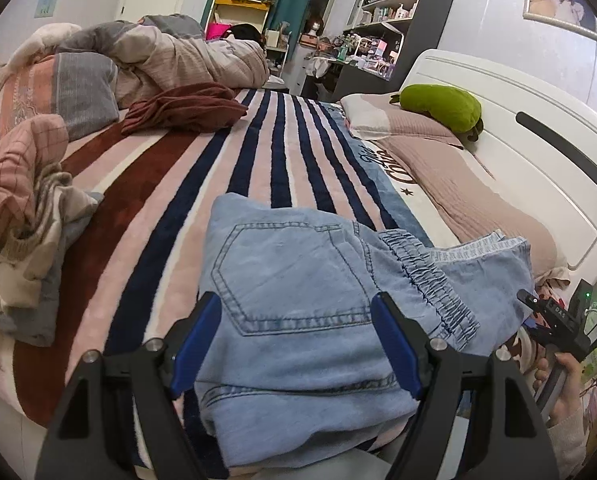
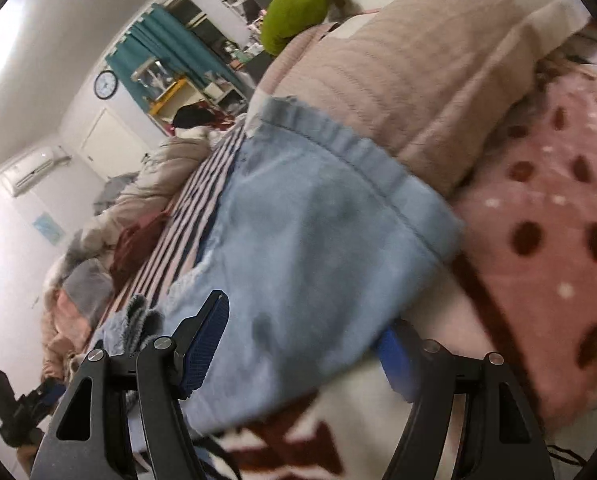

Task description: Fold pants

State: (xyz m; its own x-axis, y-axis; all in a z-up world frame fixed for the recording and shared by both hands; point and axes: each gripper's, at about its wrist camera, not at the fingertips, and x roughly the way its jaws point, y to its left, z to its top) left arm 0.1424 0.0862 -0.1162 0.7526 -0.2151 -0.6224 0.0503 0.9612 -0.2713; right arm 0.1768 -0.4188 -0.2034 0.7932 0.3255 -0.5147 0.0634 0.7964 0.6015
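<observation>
Partly hidden right claw (image 2: 302,344) under pants (image 2: 306,240)

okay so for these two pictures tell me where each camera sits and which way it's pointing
Left wrist: sits on the left gripper, low at the bed's edge, looking across the folded jeans toward shelves; its open fingers and, far right, the right gripper in a hand show.
Right wrist: sits on the right gripper, tilted, close over the jeans; its open fingers show.
Shared: jeans, striped blanket, green plush.
</observation>
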